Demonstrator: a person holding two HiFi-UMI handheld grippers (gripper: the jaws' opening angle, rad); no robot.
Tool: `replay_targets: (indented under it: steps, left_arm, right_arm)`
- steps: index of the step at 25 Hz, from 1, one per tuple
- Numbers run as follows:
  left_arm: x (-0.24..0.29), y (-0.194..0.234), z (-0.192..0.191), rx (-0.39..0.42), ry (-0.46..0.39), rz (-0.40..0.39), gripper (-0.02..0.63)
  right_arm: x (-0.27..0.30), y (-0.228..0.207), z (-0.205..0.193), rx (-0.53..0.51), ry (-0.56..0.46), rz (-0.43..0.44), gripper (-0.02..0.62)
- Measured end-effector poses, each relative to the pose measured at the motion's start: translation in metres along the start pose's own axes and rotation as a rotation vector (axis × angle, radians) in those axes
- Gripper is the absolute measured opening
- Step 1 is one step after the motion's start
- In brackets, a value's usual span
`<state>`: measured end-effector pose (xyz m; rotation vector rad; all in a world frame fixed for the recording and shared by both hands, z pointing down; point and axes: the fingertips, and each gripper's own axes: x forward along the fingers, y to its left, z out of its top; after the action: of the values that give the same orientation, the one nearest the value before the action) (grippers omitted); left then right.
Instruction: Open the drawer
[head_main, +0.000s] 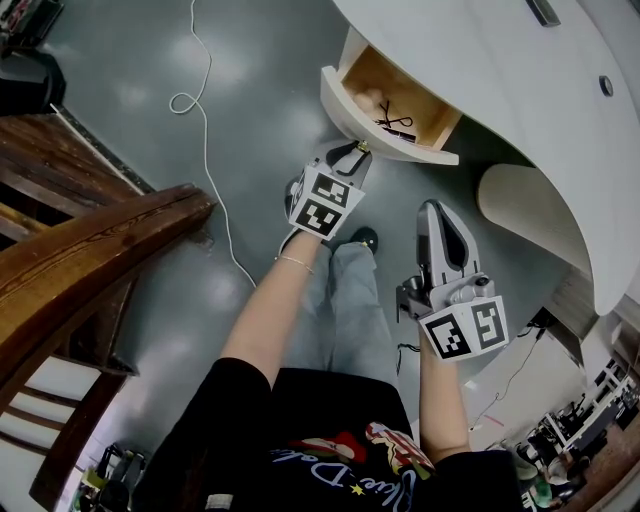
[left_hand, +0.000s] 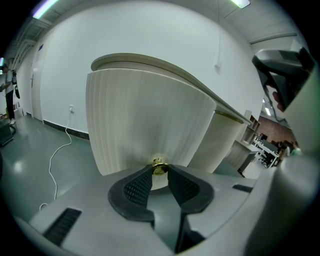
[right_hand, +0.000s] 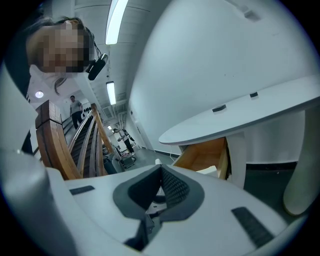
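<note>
The white desk (head_main: 500, 60) has a drawer (head_main: 345, 110) standing pulled out, its wooden inside showing with a small black object (head_main: 396, 122) in it. My left gripper (head_main: 358, 150) is at the drawer's curved ribbed front (left_hand: 150, 125), shut on the small brass knob (left_hand: 159, 166), which sits between the black pads (left_hand: 137, 187). My right gripper (head_main: 432, 210) hangs lower and to the right, apart from the drawer, with its jaws together and nothing in them. In the right gripper view, that gripper (right_hand: 160, 169) points toward the open drawer (right_hand: 207, 155) under the desk top.
A dark wooden handrail (head_main: 90, 250) runs along the left. A white cable (head_main: 205, 120) trails over the grey floor. A white rounded desk support (head_main: 520, 210) stands right of the drawer. The person's legs (head_main: 345, 300) are below the grippers.
</note>
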<state>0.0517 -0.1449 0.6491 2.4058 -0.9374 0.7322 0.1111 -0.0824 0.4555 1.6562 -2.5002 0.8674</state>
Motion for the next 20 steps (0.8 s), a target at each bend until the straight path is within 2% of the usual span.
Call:
replay_targets:
  steps: [20]
  left_arm:
    - [-0.024,-0.006,-0.018,0.007,-0.012,-0.016,0.098]
  right_arm:
    - [0.000,0.015,-0.001,-0.005,-0.014,-0.011,0.000]
